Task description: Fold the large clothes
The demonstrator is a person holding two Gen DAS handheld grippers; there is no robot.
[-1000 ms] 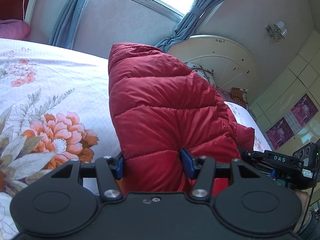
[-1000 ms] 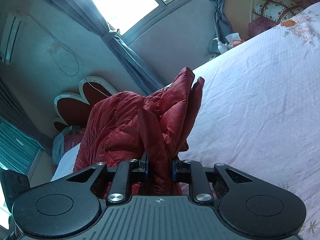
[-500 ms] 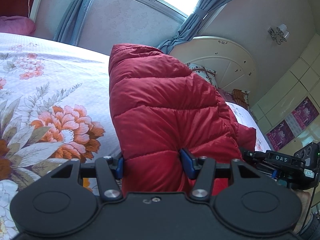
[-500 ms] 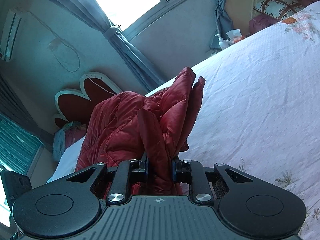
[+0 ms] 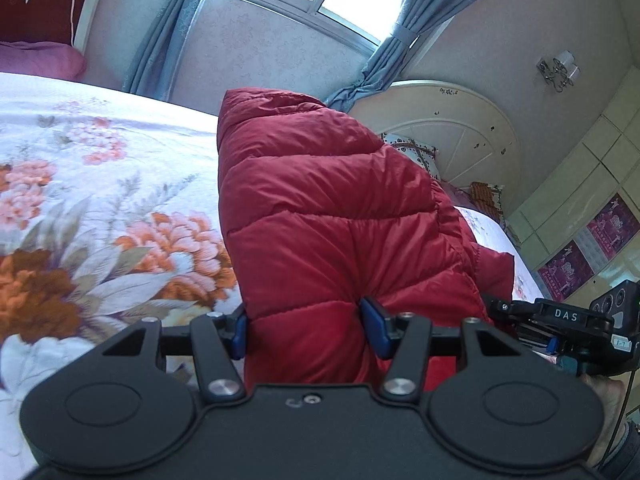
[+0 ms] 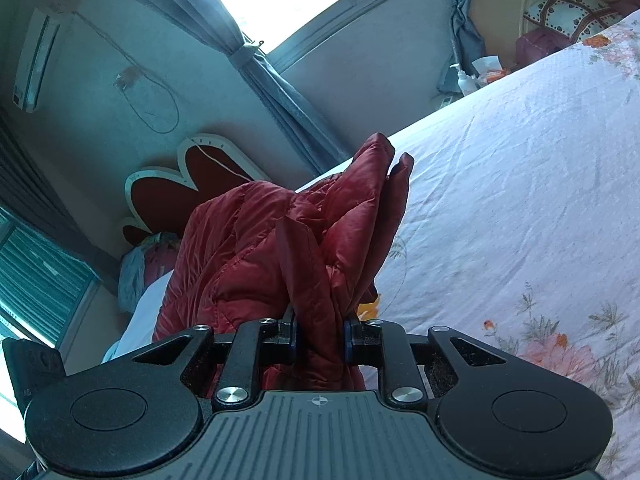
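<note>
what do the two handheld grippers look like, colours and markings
Left gripper: matte black body with two round discs, silver screws, blue finger pads. Right gripper: black too, with a ribbed top plate and a small crosshair mark; seen from the left, it carries a "DAS" label.

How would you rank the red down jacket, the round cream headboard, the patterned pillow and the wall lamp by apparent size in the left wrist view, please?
1. Red down jacket, largest, though it is nearest the camera.
2. Round cream headboard.
3. Patterned pillow and wall lamp: both look similarly small, and the pillow is partly hidden, so I would not rank them.
</note>
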